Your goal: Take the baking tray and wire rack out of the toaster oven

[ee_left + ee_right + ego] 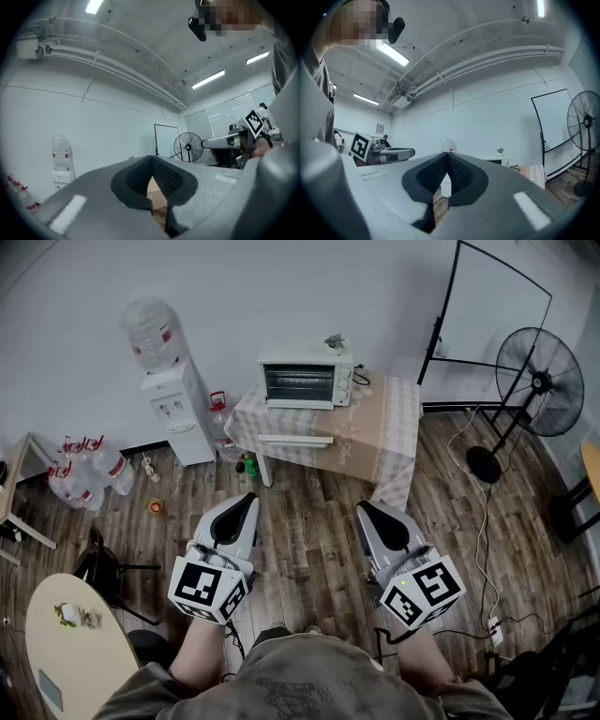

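While left gripper and right gripper fingers press together, toaster oven looks white.

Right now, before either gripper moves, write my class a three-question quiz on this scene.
1. True or false: the fingers of the right gripper stand wide apart.
2. The toaster oven stands on: A) a shelf; B) the cloth-covered table; C) a chair.
3. Which appliance stands at the head view's far right?
Key: 1 false, they are shut and empty; 2 B; 3 the pedestal fan.
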